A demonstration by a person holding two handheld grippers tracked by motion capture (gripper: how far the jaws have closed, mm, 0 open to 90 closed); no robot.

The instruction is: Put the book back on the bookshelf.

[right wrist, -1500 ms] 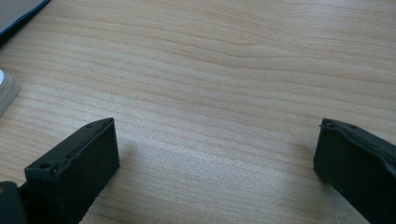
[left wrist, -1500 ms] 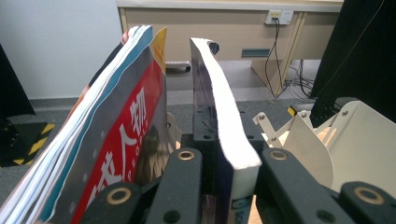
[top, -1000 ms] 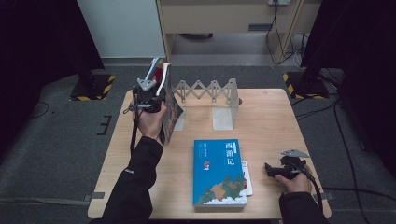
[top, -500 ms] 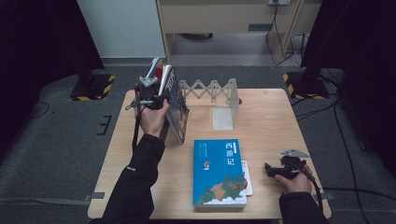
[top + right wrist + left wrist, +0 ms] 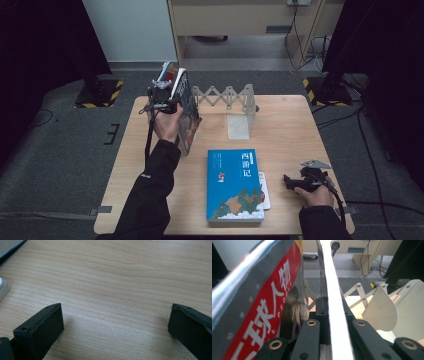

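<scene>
From the high view, the left gripper (image 5: 167, 95) stands at the far left of the wooden table (image 5: 290, 130), clamped on the top edge of a magazine (image 5: 186, 117) that stands on its lower edge, leaning a little, just left of the white folding book rack (image 5: 235, 107). Its jaws have just been closing, with the magazine between them.

The left gripper view brings what the high view can't: the magazine's white page edge (image 5: 334, 315) runs straight up between the black jaws, pinched tight, and a second magazine with a red cover and white lettering (image 5: 274, 315) stands close on the picture's left side. The rack's cream plates and scissor links (image 5: 382, 307) sit just beyond, nothing between those plates.

Back to the high view: a blue book (image 5: 234, 184) lies flat on the table in front of the rack, nearer the person, resting on a white book (image 5: 265, 192) whose edge peeks out beside it. Well off from the rack, at the near right corner, the right gripper (image 5: 292, 182) rests low in the hand.

The right gripper view settles its state: jaws spread wide, bare wood between them, holding nothing.
</scene>
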